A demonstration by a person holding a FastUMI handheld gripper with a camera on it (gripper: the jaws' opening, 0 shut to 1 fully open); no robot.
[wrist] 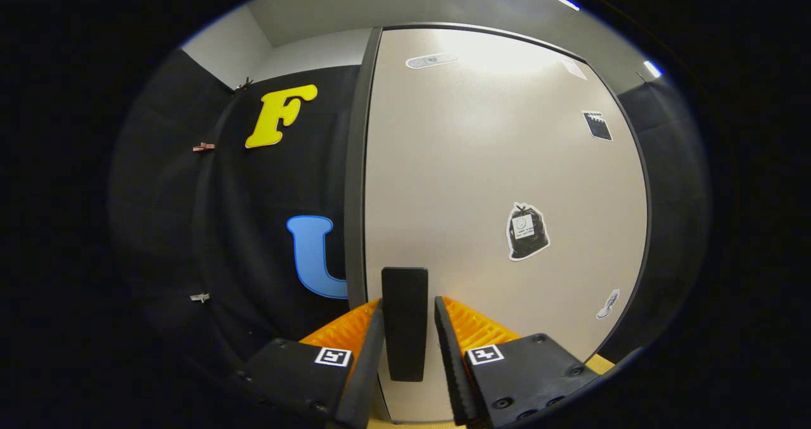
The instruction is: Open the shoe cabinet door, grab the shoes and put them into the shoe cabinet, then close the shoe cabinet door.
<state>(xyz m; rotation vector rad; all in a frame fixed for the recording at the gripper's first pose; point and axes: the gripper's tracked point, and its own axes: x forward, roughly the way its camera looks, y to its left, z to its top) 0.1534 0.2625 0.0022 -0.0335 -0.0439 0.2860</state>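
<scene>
Facing the cabinet door point(500, 163), we see its upright handle point(404, 321) standing between the tool's point(405, 346) 2 fingers, parted and not yet touching it.

no legible text, stickers on cabinet door point(481, 163) too small/blurred to read

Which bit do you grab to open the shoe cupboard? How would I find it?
Find the big pale cupboard door standing against the black cloth wall. Low down by its left edge is the handle, a dark upright bar sitting between the two fingers of the gripper. The stickers on the door lie flat; the handle is the one solid bar, and the fingers close around it.
</scene>
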